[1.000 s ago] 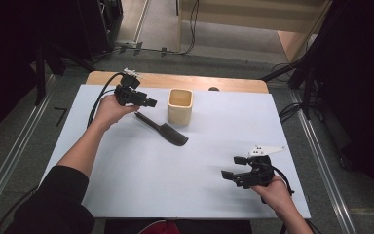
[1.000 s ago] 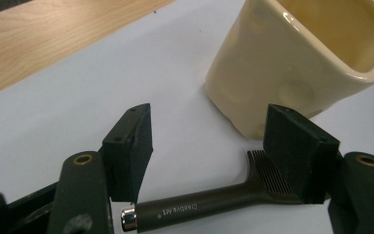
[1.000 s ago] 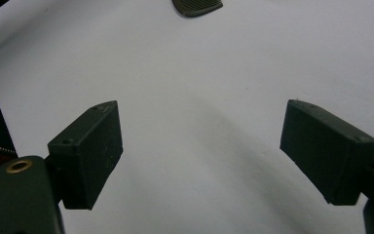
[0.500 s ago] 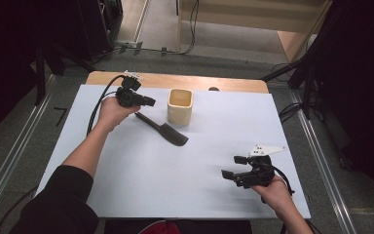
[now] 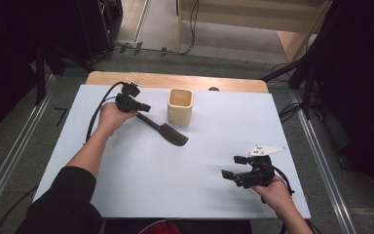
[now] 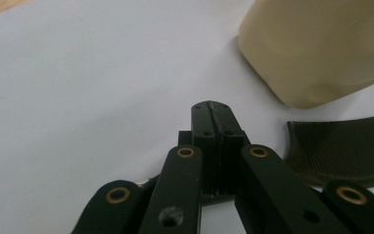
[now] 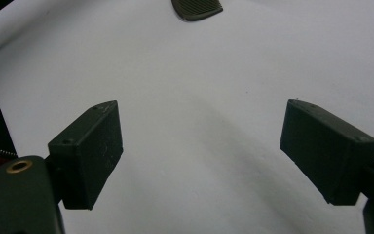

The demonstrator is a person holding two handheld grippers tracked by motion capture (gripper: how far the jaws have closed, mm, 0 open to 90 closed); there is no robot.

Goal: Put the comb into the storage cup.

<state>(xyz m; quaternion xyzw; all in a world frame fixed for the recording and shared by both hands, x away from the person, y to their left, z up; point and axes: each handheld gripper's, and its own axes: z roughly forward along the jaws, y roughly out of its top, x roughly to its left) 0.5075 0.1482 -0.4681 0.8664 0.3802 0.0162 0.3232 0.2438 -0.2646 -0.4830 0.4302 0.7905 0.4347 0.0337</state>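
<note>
Little has shifted since a second ago: left gripper stays clamped on the handle of the dark ridged plastic spatula, lying beside the beige square cup; right gripper waits, jaws apart.

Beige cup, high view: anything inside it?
The beige cup stands open-topped by the black spatula. Its visible inner walls are bare; nothing sticks out. The near wall hides the bottom, so something small lying there can't be ruled out.

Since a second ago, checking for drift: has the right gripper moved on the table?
No. The right gripper sits at the same spot near the white sheet's front right edge, jaws open.
</note>
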